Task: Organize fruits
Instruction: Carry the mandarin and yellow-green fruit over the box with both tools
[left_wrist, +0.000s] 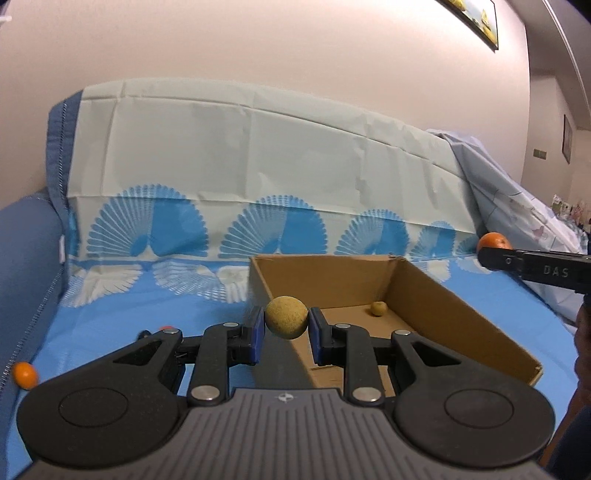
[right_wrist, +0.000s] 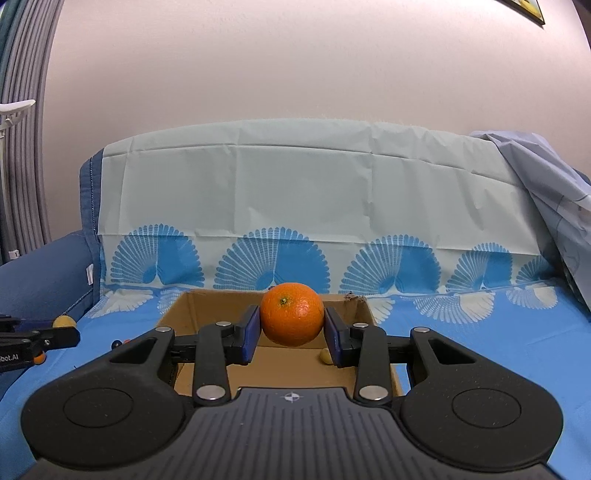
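My left gripper (left_wrist: 287, 325) is shut on a round yellow-brown fruit (left_wrist: 286, 316) and holds it in the air at the near left edge of an open cardboard box (left_wrist: 461, 314). A small yellow fruit (left_wrist: 377, 308) lies on the box floor at its far corner. My right gripper (right_wrist: 291, 332) is shut on a big orange (right_wrist: 291, 314) and holds it above the box (right_wrist: 184, 314). The small yellow fruit (right_wrist: 325, 356) shows under its right finger. The orange (left_wrist: 494, 242) and right gripper also show at the right of the left wrist view.
The box stands on a blue patterned cloth (left_wrist: 147, 306) over a sofa seat. A small orange fruit (left_wrist: 25, 374) lies at the seat's left edge. Small red and dark fruits (left_wrist: 166, 328) lie behind my left fingers. A blue armrest (right_wrist: 44, 273) is left, bedding (right_wrist: 554, 192) right.
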